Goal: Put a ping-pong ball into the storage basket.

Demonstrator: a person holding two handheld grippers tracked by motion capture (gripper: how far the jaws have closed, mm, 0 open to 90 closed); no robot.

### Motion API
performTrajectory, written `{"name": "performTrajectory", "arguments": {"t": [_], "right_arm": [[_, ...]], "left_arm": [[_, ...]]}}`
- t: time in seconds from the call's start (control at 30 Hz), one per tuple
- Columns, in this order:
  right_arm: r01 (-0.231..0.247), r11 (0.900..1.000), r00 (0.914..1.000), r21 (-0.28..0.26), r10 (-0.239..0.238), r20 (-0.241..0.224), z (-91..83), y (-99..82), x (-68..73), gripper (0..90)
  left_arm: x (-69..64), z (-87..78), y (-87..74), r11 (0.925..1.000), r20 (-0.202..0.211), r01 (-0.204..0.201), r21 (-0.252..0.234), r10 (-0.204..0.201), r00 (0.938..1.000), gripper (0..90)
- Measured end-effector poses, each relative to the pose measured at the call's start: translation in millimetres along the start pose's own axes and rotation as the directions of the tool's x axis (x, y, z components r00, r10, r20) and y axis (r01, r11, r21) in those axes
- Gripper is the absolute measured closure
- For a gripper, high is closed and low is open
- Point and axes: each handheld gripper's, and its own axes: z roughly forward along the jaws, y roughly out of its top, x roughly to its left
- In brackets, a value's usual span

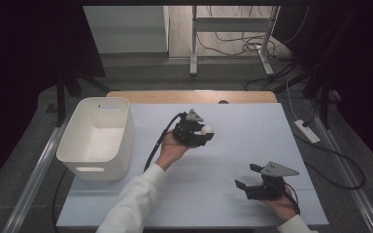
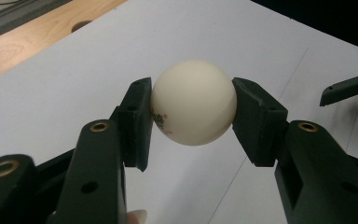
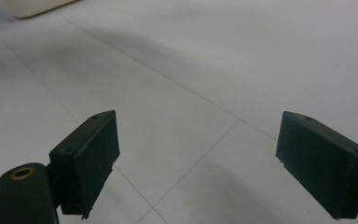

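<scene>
Resting between the two black jaws of the left gripper (image 2: 193,109), a cream-white ball (image 2: 194,101) shows smooth and matte with a small reddish-green print low on one side; the pads press on it from both sides, above the middle of the grey table (image 1: 252,131). Being round, it has no long axis. Open table lies around it. The white bin (image 1: 98,136) sits well apart at the left edge. The right gripper (image 1: 246,176) hovers near the front edge, jaws spread with nothing between.

Dim room, dark at both sides. Grey floor (image 1: 141,73) beyond the table's wooden edge (image 1: 194,96); white-legged frame (image 1: 233,39) at the back, loose cables (image 1: 233,46) beneath.
</scene>
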Motion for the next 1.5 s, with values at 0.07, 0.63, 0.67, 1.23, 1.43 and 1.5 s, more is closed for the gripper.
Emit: {"name": "performTrajectory", "arguments": {"t": [0.07, 0.63, 0.67, 1.23, 1.43, 1.5], "right_arm": [[-0.003, 1.0000, 1.0000, 0.000, 0.003, 0.000, -0.2, 0.1, 0.1, 12.9], [0.000, 1.0000, 1.0000, -0.006, 0.000, 0.001, -0.7, 0.4, 0.0, 12.7], [0.000, 1.0000, 1.0000, -0.007, 0.000, 0.002, -0.7, 0.5, 0.0, 12.7], [-0.003, 0.9999, 1.0000, -0.013, 0.003, 0.006, -1.4, 0.9, 0.0, 12.6], [-0.005, 0.9999, 1.0000, -0.013, 0.005, 0.007, -1.6, 1.1, 0.2, 12.6], [-0.005, 0.9999, 1.0000, -0.013, 0.005, 0.007, -1.6, 1.1, 0.3, 12.6]], "left_arm": [[1.3, -2.8, 0.9, 1.0000, -0.001, 0.003, -0.009, -0.003, 1.0000, 50.6], [9.4, -27.5, 4.9, 0.9981, -0.047, 0.023, -0.057, -0.026, 0.9985, 50.7], [9.8, -28.7, 5.1, 0.9981, -0.049, 0.023, -0.057, -0.026, 0.9985, 50.6], [15.5, -59.0, 10.1, 0.9951, -0.106, 0.026, -0.095, -0.036, 0.9937, 50.7], [18.8, -73.4, 12.1, 0.9929, -0.132, 0.030, -0.115, -0.045, 0.9903, 50.7], [19.9, -77.1, 12.6, 0.9926, -0.139, 0.029, -0.118, -0.045, 0.9892, 50.7]]}}
